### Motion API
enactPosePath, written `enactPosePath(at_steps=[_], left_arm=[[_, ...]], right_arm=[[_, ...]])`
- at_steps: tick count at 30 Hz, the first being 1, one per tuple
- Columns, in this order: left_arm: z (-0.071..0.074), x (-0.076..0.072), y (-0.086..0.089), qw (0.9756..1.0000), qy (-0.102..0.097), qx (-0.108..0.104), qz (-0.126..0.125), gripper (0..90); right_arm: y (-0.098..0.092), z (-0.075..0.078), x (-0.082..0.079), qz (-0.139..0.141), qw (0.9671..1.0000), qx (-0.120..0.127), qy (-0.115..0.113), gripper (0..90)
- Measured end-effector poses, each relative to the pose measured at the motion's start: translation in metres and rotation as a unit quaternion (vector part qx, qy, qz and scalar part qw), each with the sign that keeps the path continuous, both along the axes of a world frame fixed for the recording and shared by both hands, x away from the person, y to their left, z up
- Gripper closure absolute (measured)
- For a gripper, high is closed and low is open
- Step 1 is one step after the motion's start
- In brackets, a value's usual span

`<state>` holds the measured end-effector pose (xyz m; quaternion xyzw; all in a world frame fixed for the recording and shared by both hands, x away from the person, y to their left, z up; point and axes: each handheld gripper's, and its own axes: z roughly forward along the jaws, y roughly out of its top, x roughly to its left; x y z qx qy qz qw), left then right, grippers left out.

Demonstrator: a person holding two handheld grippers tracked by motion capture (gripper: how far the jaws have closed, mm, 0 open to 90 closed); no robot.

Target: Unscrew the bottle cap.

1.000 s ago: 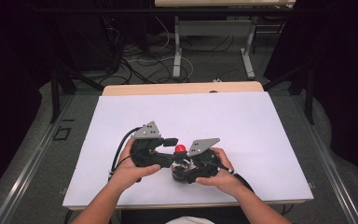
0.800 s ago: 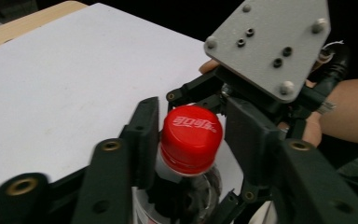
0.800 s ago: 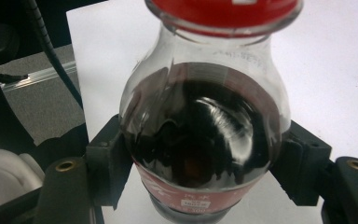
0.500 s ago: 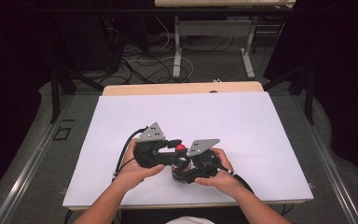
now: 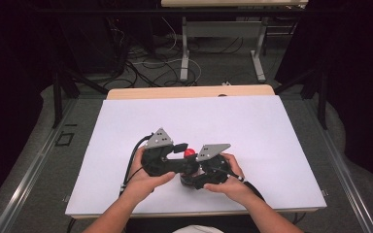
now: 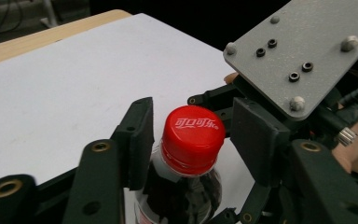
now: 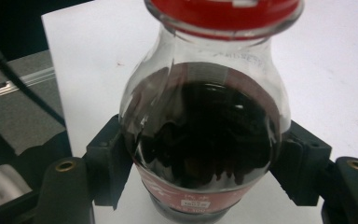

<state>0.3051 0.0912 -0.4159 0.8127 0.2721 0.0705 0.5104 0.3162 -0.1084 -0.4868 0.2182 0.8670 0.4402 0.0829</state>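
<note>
- Right claw (image 7: 205, 182) is pinching the cola bottle (image 7: 205, 135) at its body, pads pressing both sides, keeping it upright on the white surface (image 5: 252, 131) near the person's edge.
- Left claw (image 6: 196, 140) is straddling the red cap (image 6: 193, 133); jaws have just been opening, one pad beside the cap, the other standing apart.
- Both hands are sitting close together.

Wooden table (image 5: 126, 92), white sheet (image 5: 223, 126), cola bottle (image 7: 205, 140)
</note>
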Motion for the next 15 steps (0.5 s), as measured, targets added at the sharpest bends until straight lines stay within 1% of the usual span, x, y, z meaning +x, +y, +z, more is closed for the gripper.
enactPosePath(at_steps=[2, 3, 4, 5, 6, 7, 8, 9, 10, 11, 13, 14, 15], left_arm=[[0.002, 0.002, 0.004, 0.9998, -0.006, 0.0, -0.018, 47.1], [0.003, 0.003, 0.006, 0.9993, -0.013, 0.0, -0.034, 47.2], [0.003, 0.004, 0.007, 0.9988, -0.017, 0.001, -0.047, 47.2], [0.003, 0.004, 0.008, 0.9982, -0.015, -0.002, -0.059, 47.7], [0.003, 0.006, 0.01, 0.9971, -0.024, 0.004, -0.073, 48.8], [0.003, 0.008, 0.011, 0.9967, -0.028, 0.004, -0.076, 49.8], [0.002, 0.009, 0.012, 0.9963, -0.022, 0.003, -0.083, 51.1], [0.001, 0.01, 0.013, 0.9956, -0.022, -0.002, -0.091, 50.9], [-0.001, 0.011, 0.013, 0.9954, -0.016, -0.009, -0.094, 51.5], [-0.002, 0.011, 0.013, 0.9953, -0.012, -0.013, -0.095, 51.4], [-0.004, 0.011, 0.012, 0.9954, -0.01, -0.016, -0.094, 52.4], [-0.005, 0.012, 0.011, 0.9955, -0.012, -0.018, -0.092, 52.7], [-0.005, 0.012, 0.01, 0.9954, -0.01, -0.017, -0.093, 53.6]], right_arm=[[0.001, 0.0, 0.0, 0.008, 1.0, 0.003, -0.002, 29.8], [0.001, 0.0, -0.001, 0.015, 0.9999, 0.004, 0.001, 29.8], [0.001, 0.0, -0.001, 0.022, 0.9997, 0.007, 0.003, 29.9], [0.001, 0.0, -0.001, 0.027, 0.9996, 0.009, 0.004, 29.8], [0.001, 0.001, -0.002, 0.034, 0.9994, 0.006, 0.009, 29.8], [0.002, 0.001, -0.002, 0.038, 0.9992, 0.009, 0.008, 29.8], [0.002, 0.001, -0.003, 0.039, 0.9991, 0.013, 0.005, 29.8], [0.003, 0.001, -0.004, 0.044, 0.9989, 0.014, 0.004, 29.8], [0.003, 0.002, -0.005, 0.049, 0.9987, 0.011, 0.007, 29.8], [0.004, 0.001, -0.005, 0.046, 0.9988, 0.015, 0.003, 29.8], [0.004, 0.001, -0.005, 0.051, 0.9986, 0.013, 0.001, 29.8], [0.005, 0.001, -0.004, 0.054, 0.9985, 0.009, -0.004, 29.8], [0.005, 0.0, -0.005, 0.047, 0.9988, 0.01, 0.003, 29.9]])
